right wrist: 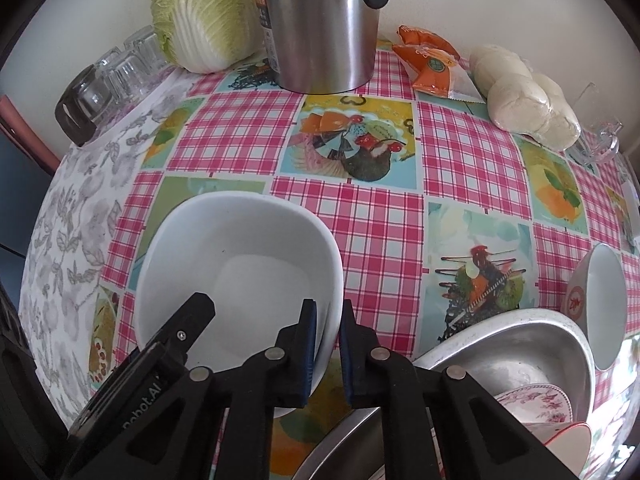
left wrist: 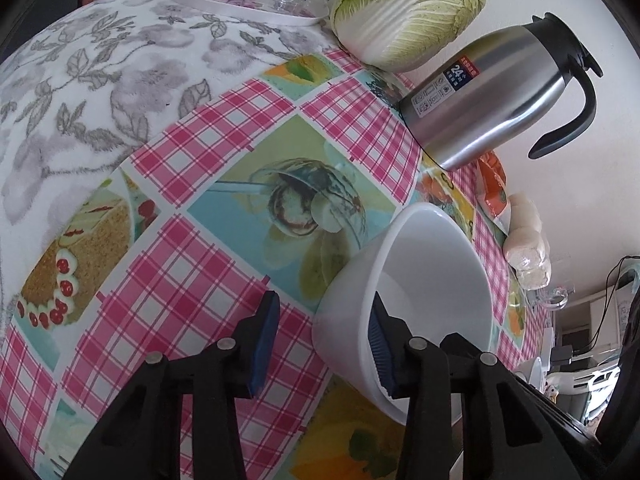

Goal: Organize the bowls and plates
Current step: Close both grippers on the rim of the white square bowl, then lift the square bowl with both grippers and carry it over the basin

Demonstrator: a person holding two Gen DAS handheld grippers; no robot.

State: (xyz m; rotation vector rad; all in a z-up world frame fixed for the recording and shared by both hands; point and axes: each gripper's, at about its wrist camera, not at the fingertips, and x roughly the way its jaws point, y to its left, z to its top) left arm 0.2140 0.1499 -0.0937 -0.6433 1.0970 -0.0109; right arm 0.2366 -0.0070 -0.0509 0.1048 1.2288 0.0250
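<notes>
The right gripper (right wrist: 327, 344) sits closest to its camera, its blue-padded fingers pinching the near wall of the white bowl (right wrist: 240, 264), one pad inside and one outside the rim. The left gripper (left wrist: 324, 344) has its fingers spread wide, one pad resting inside the same bowl, the other hanging over the cloth outside it. The table (right wrist: 380, 216), under a pink checked cloth with food pictures, carries the bowl near its front edge. Along the back edge stand a cabbage (right wrist: 200, 16) and a steel jug (right wrist: 324, 24). A metal basin (right wrist: 520, 344) at the front right corner holds a floral plate (right wrist: 540, 404), with a red-marked bowl (right wrist: 600, 300) leaning just beside it. Upturned glasses (right wrist: 120, 68) fill the back left corner.
</notes>
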